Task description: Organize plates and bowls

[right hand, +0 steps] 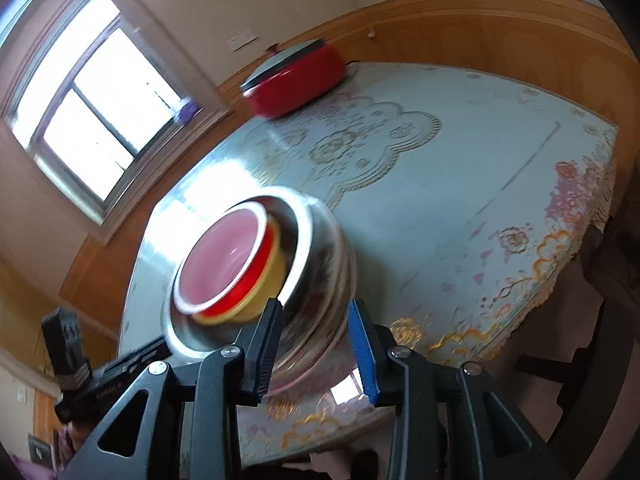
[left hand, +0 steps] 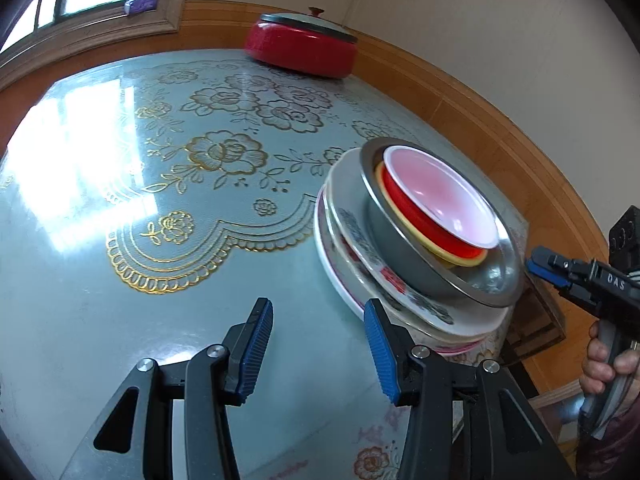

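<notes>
A stack stands on the table near its edge: several floral plates (left hand: 360, 264), on them a steel bowl (left hand: 404, 256), and nested inside it a yellow bowl (left hand: 460, 258), a red bowl (left hand: 416, 216) and a white-rimmed pink bowl (left hand: 436, 196). My left gripper (left hand: 318, 350) is open and empty, just left of and below the plates. My right gripper (right hand: 314, 346) is open, its fingers on either side of the plates' rim (right hand: 320, 320). The right gripper also shows in the left wrist view (left hand: 544, 268), beside the steel bowl. The stack (right hand: 236, 256) looks blurred in the right wrist view.
A red lidded pot (left hand: 302, 46) stands at the table's far edge by the wall. The table (left hand: 120, 240) has a pale blue cloth with gold flowers. A window (right hand: 80, 120) and wood wall panelling surround it. A dark chair (right hand: 580, 320) stands by the table's edge.
</notes>
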`<state>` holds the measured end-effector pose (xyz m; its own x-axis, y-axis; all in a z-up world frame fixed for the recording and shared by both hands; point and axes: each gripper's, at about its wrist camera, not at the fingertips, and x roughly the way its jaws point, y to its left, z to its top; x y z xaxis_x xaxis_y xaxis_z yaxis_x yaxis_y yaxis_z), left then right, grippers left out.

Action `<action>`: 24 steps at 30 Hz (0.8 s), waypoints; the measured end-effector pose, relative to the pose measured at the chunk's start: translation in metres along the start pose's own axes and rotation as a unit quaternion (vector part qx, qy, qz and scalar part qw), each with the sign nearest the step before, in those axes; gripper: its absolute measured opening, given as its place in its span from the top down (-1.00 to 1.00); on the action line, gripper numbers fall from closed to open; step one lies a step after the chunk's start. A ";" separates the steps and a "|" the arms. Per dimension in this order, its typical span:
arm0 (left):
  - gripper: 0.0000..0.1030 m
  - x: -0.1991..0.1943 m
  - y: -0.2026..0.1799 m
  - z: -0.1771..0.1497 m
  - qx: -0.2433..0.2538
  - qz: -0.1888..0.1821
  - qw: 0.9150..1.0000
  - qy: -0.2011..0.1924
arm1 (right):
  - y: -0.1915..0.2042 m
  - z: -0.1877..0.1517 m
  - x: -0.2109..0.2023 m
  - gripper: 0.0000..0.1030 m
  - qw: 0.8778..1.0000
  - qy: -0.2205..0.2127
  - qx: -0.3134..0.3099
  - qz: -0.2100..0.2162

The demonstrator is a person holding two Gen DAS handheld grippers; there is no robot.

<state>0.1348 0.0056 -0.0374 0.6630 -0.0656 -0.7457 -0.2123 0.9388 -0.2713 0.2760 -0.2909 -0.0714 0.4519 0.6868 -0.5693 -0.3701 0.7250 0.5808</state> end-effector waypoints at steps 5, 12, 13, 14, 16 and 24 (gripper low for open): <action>0.08 0.001 0.001 0.005 0.003 0.015 1.000 -0.008 | -0.032 0.043 0.041 0.29 0.997 0.009 0.077 0.015; 0.08 0.004 -0.008 0.011 0.026 0.028 0.999 -0.014 | -0.035 0.062 0.089 0.31 0.996 0.047 0.079 0.012; 0.08 0.005 -0.008 0.012 0.027 0.029 0.999 -0.014 | -0.035 0.062 0.088 0.32 0.996 0.048 0.076 0.014; 0.08 0.005 -0.009 0.012 0.029 0.029 0.999 -0.014 | -0.035 0.062 0.089 0.32 0.996 0.050 0.075 0.017; 0.08 0.008 -0.009 0.012 0.030 0.029 0.999 -0.012 | -0.037 0.060 0.088 0.34 0.995 0.054 0.077 0.026; 0.08 0.009 -0.006 0.012 0.023 0.033 0.999 -0.012 | -0.033 0.062 0.090 0.40 0.996 0.062 0.061 0.036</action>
<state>0.1508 0.0038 -0.0351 0.6667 0.0039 -0.7453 -0.2226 0.9554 -0.1941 0.3795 -0.2560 -0.1058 0.3221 0.7430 -0.5866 -0.2932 0.6675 0.6845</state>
